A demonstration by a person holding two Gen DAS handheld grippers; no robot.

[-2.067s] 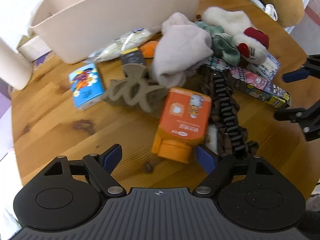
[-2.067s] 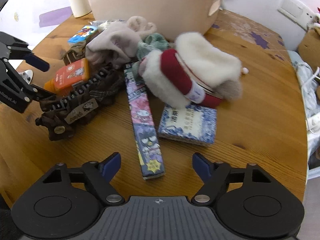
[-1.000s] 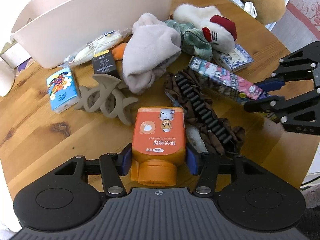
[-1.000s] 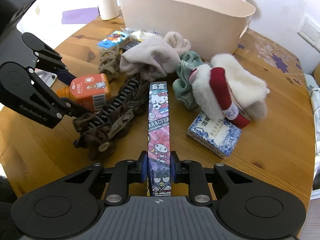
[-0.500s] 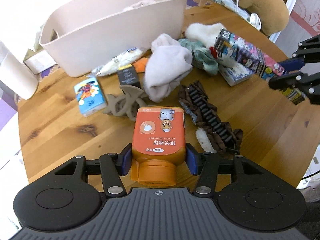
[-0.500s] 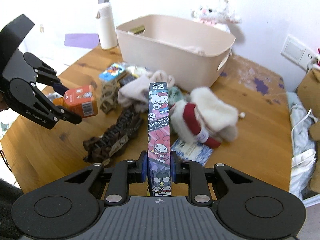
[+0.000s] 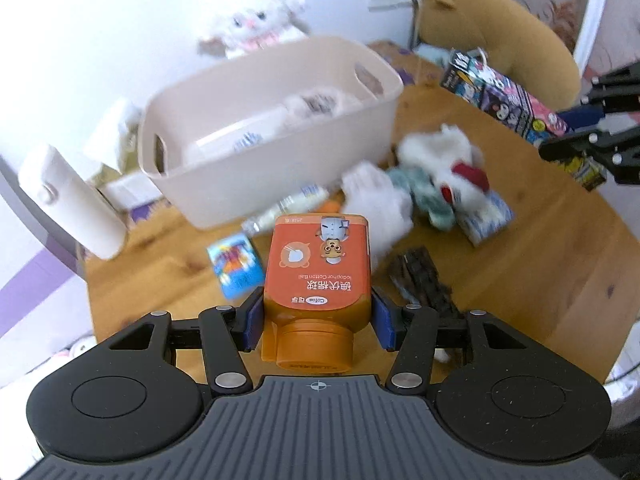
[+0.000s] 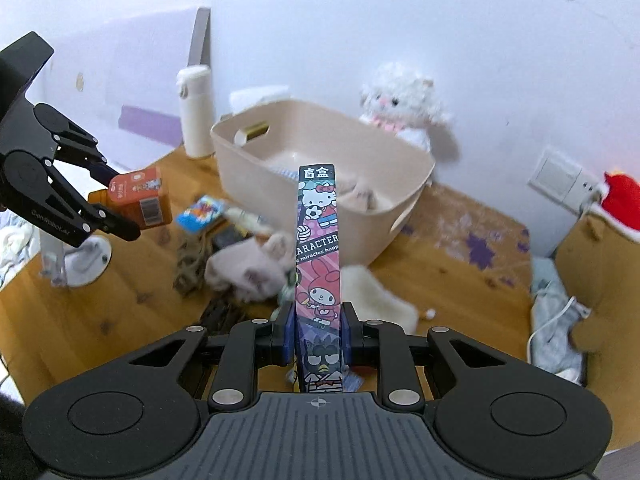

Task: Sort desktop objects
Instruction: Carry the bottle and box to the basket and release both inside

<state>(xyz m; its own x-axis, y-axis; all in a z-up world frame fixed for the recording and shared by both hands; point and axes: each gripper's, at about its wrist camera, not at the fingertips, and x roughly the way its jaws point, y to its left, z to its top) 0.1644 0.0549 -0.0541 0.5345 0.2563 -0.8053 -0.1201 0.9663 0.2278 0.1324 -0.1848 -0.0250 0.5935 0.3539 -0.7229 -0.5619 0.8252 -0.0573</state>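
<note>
My left gripper [image 7: 316,316] is shut on an orange cotton-ball bottle [image 7: 318,272], held in the air above the wooden table [image 7: 540,272]. My right gripper [image 8: 318,338] is shut on a long cartoon-printed box [image 8: 319,264], also lifted; the same box [image 7: 508,100] shows at the upper right of the left wrist view. The beige tub [image 7: 256,132] stands beyond both, with a few items inside. In the right wrist view the left gripper [image 8: 116,204] with the bottle [image 8: 138,198] hangs at the left.
On the table lie a blue tissue pack [image 7: 236,266], a pale cloth [image 7: 380,200], a white and red plush [image 7: 448,160], a brown hair band [image 7: 424,280] and a patterned packet [image 7: 486,220]. A white flask [image 8: 196,112] and white plush toy [image 8: 400,100] stand behind the tub.
Both grippers have risen off the table with their loads, the bottle and the cartoon box. The views now tilt up toward the tub and the wall.
</note>
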